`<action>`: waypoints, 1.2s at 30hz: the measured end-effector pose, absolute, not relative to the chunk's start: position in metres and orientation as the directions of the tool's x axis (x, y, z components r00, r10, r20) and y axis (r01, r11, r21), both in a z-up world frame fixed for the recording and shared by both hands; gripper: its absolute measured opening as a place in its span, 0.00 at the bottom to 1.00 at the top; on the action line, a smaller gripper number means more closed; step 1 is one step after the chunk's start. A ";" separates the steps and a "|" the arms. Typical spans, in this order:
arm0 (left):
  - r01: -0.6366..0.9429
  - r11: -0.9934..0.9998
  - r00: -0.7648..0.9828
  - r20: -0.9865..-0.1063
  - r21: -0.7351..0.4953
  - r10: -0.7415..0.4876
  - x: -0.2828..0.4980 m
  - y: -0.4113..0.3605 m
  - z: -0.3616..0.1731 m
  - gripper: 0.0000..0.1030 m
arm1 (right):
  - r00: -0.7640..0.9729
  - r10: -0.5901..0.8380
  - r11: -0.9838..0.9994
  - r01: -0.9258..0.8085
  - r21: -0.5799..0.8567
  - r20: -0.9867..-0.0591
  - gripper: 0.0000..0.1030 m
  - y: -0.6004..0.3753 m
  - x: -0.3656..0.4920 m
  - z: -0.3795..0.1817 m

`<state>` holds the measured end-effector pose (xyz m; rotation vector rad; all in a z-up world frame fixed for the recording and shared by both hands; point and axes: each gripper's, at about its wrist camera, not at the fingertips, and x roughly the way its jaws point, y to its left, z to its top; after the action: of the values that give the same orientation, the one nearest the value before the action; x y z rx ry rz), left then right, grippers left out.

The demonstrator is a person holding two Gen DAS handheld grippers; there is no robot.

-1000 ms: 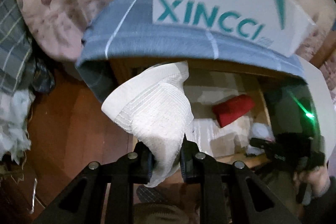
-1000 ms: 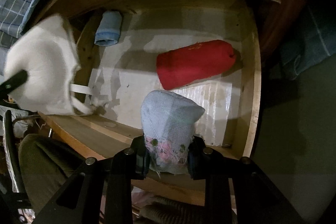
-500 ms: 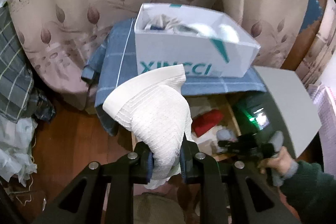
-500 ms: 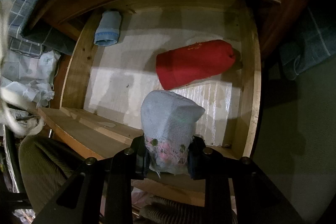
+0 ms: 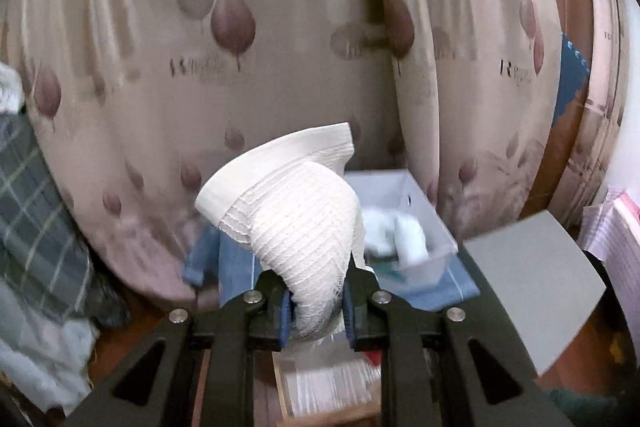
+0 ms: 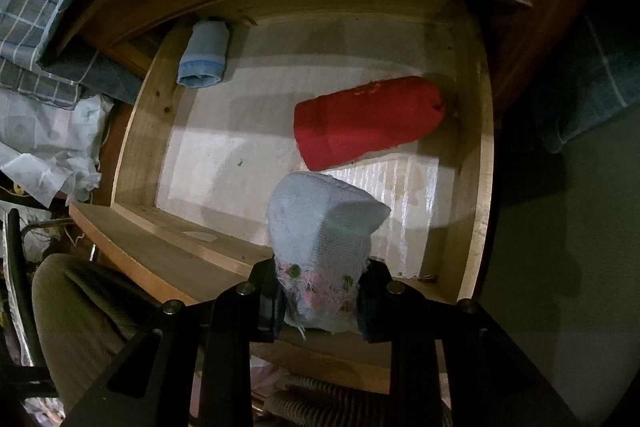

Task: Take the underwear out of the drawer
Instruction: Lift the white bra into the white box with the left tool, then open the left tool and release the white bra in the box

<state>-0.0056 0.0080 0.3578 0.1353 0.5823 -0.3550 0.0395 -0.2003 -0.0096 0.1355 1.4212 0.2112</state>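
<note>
White ribbed underwear [image 5: 308, 239] is sitting clamped in the left hand-held gripper [image 5: 316, 311], lifted clear above the white box [image 5: 416, 215] on the blue cloth. Pale blue underwear [image 6: 320, 247] is being pinched by the right hand-held gripper [image 6: 320, 303] over the drawer [image 6: 484, 147], where a red roll [image 6: 368, 121] and blue roll [image 6: 204, 53] are lying. Next, probably, dropping the white pair into the box.

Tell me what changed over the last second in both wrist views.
The left gripper rose from beside the drawer, carrying the white underwear above the white box. The right gripper stayed over the drawer, shut on the pale blue underwear; red roll and blue roll unmoved.
</note>
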 end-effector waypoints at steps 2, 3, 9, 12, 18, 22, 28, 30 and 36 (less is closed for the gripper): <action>0.363 0.931 0.786 -0.549 0.035 -0.286 0.012 0.001 0.367 0.19 | 0.135 0.224 0.974 -0.063 0.217 -0.965 0.25 -0.200 0.040 -0.010; 0.362 0.931 0.786 -0.550 0.040 -0.283 0.026 -0.005 0.370 0.19 | 0.135 0.222 0.974 -0.065 0.215 -0.966 0.25 -0.200 0.040 -0.010; 0.368 0.930 0.770 -0.568 0.021 -0.292 0.087 -0.029 0.353 0.19 | 0.134 0.227 0.973 -0.064 0.220 -0.965 0.25 -0.199 0.039 -0.010; 0.392 0.920 0.750 -0.589 0.026 -0.302 0.110 -0.044 0.331 0.19 | 0.134 0.229 0.973 -0.067 0.222 -0.964 0.25 -0.199 0.039 -0.010; 0.390 0.911 0.724 -0.656 0.133 -0.214 0.148 -0.073 0.276 0.19 | 0.135 0.230 0.973 -0.069 0.222 -0.964 0.25 -0.197 0.039 -0.010; 0.377 0.916 0.684 -0.709 0.140 -0.173 0.169 -0.078 0.238 0.19 | 0.134 0.235 0.971 -0.068 0.227 -0.963 0.25 -0.196 0.040 -0.010; 0.329 0.926 0.678 -0.729 0.187 -0.095 0.184 -0.077 0.201 0.21 | 0.129 0.238 0.970 -0.074 0.230 -0.963 0.25 -0.195 0.040 -0.010; 0.311 0.933 0.684 -0.725 0.183 -0.086 0.187 -0.076 0.200 0.26 | 0.128 0.238 0.970 -0.074 0.230 -0.963 0.25 -0.195 0.041 -0.010; 0.284 0.935 0.705 -0.707 0.212 -0.054 0.182 -0.078 0.202 0.52 | 0.128 0.233 0.971 -0.075 0.225 -0.964 0.25 -0.194 0.040 -0.009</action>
<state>0.1819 -0.0781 0.2024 0.3179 0.7682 -0.1912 0.0403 -0.1945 -0.0095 0.1325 1.4257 0.2251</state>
